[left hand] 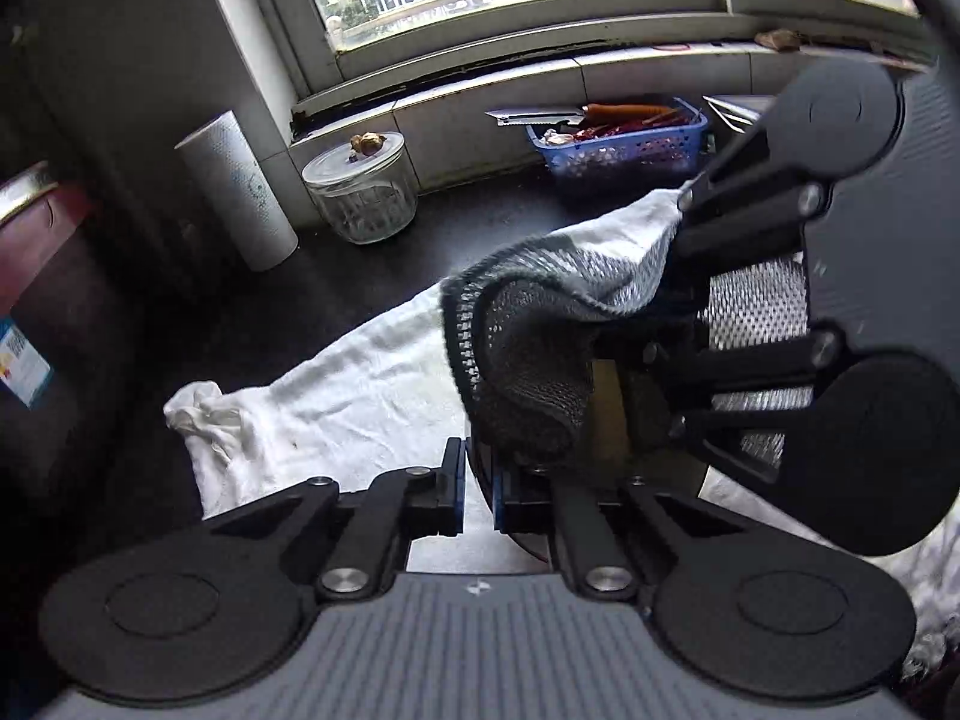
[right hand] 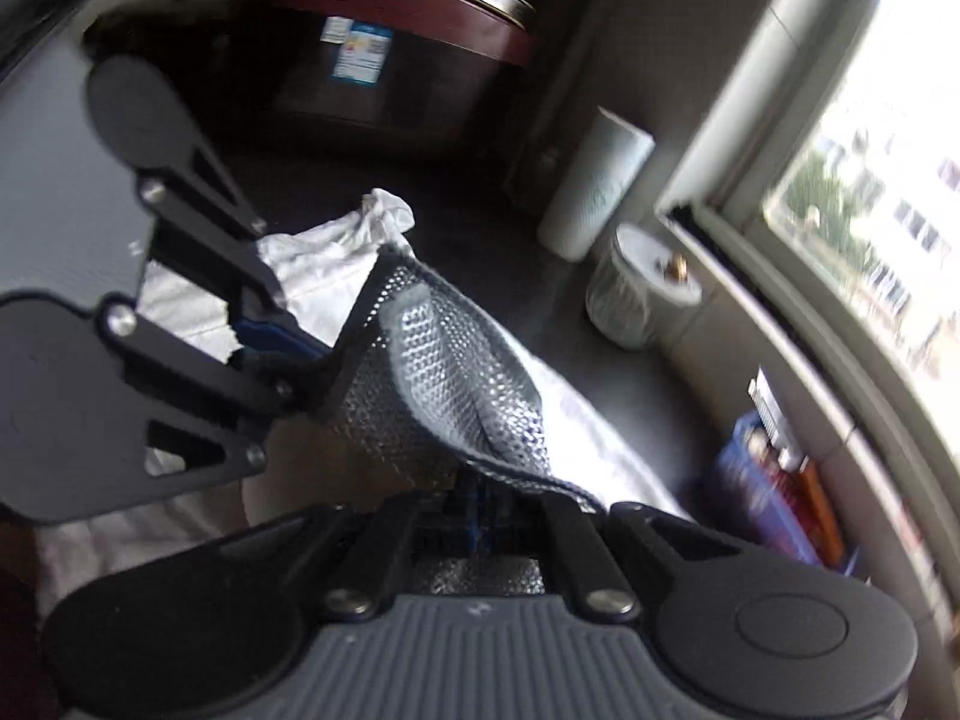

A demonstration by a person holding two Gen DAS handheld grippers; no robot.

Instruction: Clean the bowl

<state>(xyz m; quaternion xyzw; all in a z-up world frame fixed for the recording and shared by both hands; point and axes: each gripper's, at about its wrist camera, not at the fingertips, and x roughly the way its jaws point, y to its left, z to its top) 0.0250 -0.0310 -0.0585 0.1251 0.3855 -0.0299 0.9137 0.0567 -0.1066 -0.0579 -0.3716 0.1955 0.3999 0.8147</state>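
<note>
My left gripper is shut on the thin rim of a bowl, whose dark edge curves up between the blue pads; most of the bowl is hidden. My right gripper comes in from the right, shut on a grey mesh dishcloth that droops over the bowl. In the right wrist view the dishcloth runs forward from my right gripper towards the left gripper, and the bowl's pale side shows below. The view is blurred.
A white towel is spread on the dark counter. A paper towel roll, a glass jar with a lid and a blue basket stand along the tiled window sill. A dark red cooker stands at the left.
</note>
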